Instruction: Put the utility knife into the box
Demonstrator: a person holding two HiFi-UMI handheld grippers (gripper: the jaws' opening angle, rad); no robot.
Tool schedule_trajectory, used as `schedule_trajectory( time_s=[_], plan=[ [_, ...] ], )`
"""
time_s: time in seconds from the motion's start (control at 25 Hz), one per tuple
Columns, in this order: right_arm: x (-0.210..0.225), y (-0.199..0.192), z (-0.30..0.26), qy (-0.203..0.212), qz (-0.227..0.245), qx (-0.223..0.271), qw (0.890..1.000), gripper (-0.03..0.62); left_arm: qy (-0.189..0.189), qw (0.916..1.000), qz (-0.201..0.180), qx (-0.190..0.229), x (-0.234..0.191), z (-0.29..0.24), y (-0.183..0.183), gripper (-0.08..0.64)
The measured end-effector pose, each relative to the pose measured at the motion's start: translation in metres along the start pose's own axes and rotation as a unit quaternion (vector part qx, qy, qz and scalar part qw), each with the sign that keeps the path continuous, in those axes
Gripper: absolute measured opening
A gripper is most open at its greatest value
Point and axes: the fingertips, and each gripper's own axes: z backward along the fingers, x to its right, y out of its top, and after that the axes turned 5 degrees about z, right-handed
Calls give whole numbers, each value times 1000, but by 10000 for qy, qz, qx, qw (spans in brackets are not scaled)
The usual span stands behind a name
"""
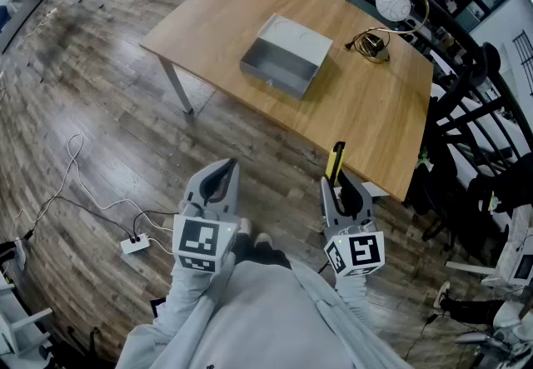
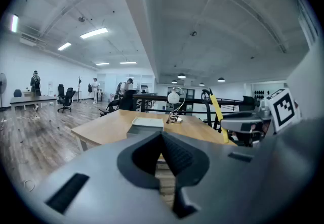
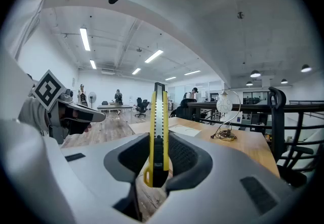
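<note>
A yellow and black utility knife (image 1: pixel 336 161) stands upright between the jaws of my right gripper (image 1: pixel 342 184), which is shut on its lower end. In the right gripper view the knife (image 3: pixel 157 127) rises through the middle of the picture from the right gripper (image 3: pixel 159 157). My left gripper (image 1: pixel 220 174) is beside it, shut with nothing in it, and its left gripper view shows the pads of the left gripper (image 2: pixel 162 142) meeting at the tips. The grey open box (image 1: pixel 286 57) sits on the wooden table (image 1: pixel 375 122) well ahead of both grippers, over bare floor.
A round white lamp (image 1: pixel 391 4) and a coil of cable (image 1: pixel 371 44) lie on the table to the right of the box. Black chairs and railings (image 1: pixel 470 101) crowd the table's right side. A white power strip (image 1: pixel 135 244) with cords lies on the floor at left.
</note>
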Motion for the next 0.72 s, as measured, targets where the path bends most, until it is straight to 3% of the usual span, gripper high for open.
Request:
schedule_trajectory(
  time_s=[0.72],
  plan=[
    [-18, 13, -30, -23, 19, 97, 9999, 126, 199, 9997, 51, 113, -49, 1, 6, 20]
  ],
)
